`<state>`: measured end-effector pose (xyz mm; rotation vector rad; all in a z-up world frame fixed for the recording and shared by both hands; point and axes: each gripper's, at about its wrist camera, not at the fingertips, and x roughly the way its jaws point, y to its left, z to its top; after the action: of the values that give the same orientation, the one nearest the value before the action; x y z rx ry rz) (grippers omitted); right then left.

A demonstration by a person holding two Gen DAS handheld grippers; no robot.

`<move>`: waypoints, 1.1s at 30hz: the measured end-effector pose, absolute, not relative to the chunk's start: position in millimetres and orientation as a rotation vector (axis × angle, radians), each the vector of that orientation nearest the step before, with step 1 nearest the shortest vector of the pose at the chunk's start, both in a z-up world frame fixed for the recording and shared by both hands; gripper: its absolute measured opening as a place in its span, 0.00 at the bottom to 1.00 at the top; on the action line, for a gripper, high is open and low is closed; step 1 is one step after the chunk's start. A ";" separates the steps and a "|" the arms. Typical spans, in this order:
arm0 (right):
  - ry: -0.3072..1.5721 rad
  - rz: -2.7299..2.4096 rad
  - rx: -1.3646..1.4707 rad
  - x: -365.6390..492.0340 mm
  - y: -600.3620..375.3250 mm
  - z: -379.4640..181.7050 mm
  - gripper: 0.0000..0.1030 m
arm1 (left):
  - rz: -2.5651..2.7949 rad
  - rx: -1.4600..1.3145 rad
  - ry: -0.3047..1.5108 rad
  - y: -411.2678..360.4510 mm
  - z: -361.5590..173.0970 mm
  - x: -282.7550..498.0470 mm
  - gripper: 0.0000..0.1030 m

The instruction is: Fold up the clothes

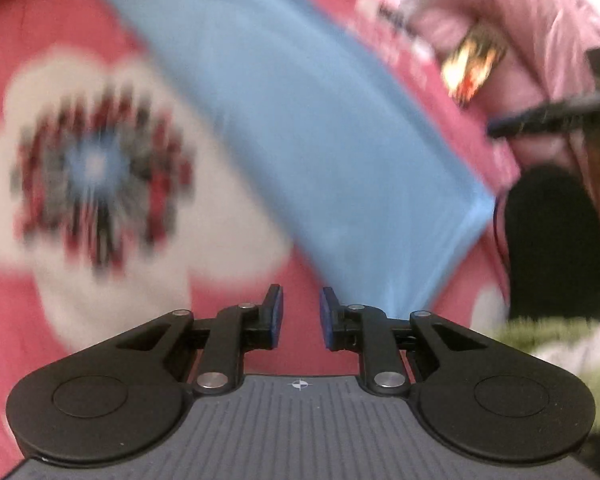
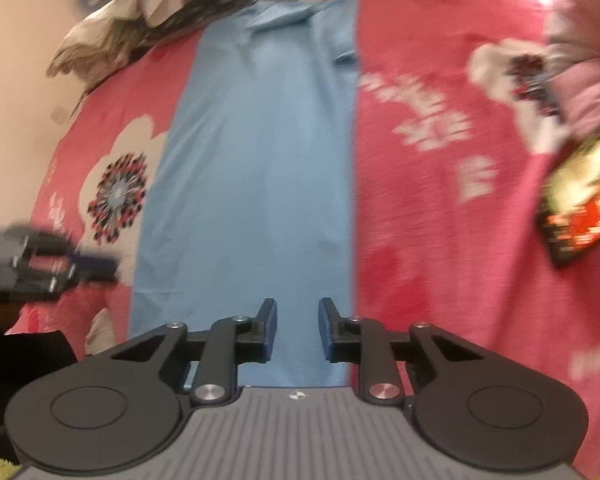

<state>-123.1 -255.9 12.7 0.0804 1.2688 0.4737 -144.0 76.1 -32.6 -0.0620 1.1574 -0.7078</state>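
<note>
Right up close in the right wrist view is the right gripper [image 2: 298,330]. Its two fingers stand apart with a gap between them, and nothing is held in that gap. Just past the fingers, from six o'clock up to twelve o'clock, lies the blue garment [image 2: 252,168]. It looks like a long strip with straight sides, so its sides may already be folded in. It rests flat on a red bedspread [image 2: 440,208] with white flowers.

At nine o'clock in that view is the left gripper [image 2: 88,270], blurry, near the bottom left corner of the blue cloth. In its own view the left gripper [image 1: 300,316] also has its fingers apart and holds nothing. The blue cloth there runs from five o'clock up toward eleven o'clock.

What could go wrong? Both pictures are blurry, so the hands seem to be moving fast. A fast grab could pinch the red bedspread along with the blue cloth, because the two lie flat together. A grab at only one layer could pull the neat strip open. If one hand lifts higher than the other, the fold could end up crooked.

At three o'clock sits a shiny packet [image 2: 580,200], and at twelve o'clock a heap of tan clothes [image 2: 148,4]. A wide swing might knock either.
</note>
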 end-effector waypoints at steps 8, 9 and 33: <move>1.346 0.451 0.162 -138.7 -264.3 -25.4 0.15 | -0.619 0.033 0.997 37.6 -62.1 -119.7 0.19; 1.347 0.449 0.175 -139.5 -267.7 -25.5 0.15 | -0.629 0.031 0.981 42.2 -61.5 -123.0 0.19; 0.993 0.458 0.172 -86.2 -275.0 10.5 0.15 | -0.617 -0.037 0.865 53.0 -11.1 -84.4 0.26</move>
<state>-86.2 -275.0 10.5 0.1718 0.9926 0.4576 -84.4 53.0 -11.1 -0.0371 0.8647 -0.6168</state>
